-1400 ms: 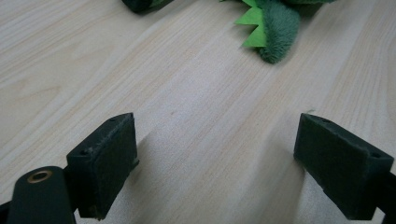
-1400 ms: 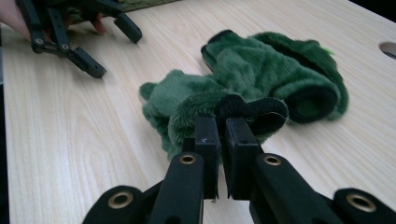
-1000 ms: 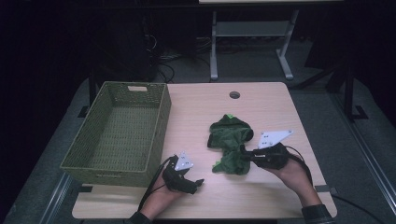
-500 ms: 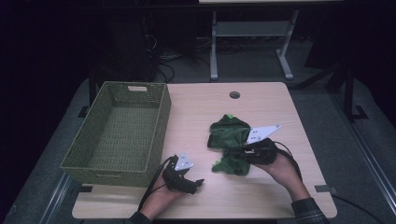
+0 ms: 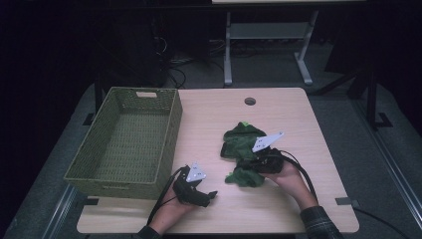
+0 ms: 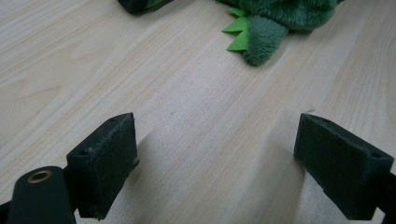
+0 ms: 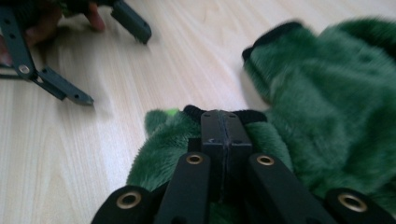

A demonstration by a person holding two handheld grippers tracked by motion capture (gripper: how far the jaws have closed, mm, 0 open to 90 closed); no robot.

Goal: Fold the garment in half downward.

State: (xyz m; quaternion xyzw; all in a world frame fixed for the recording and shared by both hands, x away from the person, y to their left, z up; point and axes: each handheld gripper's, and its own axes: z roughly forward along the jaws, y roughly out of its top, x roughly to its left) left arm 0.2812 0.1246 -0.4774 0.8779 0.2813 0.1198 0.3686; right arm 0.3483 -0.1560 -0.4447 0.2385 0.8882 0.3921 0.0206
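Table (image 5: 298, 114): right hand-held gripper (image 5: 249, 167) clamps plush (image 5: 242, 144) mid-surface.

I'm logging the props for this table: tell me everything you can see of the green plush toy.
The green plush toy is shaggy dark green fur with bright green felt spikes and black trim. It lies crumpled and flat on the pale wooden table, right of the green woven basket. The right claw is shut on its near edge; the left claw stands open, apart from it.
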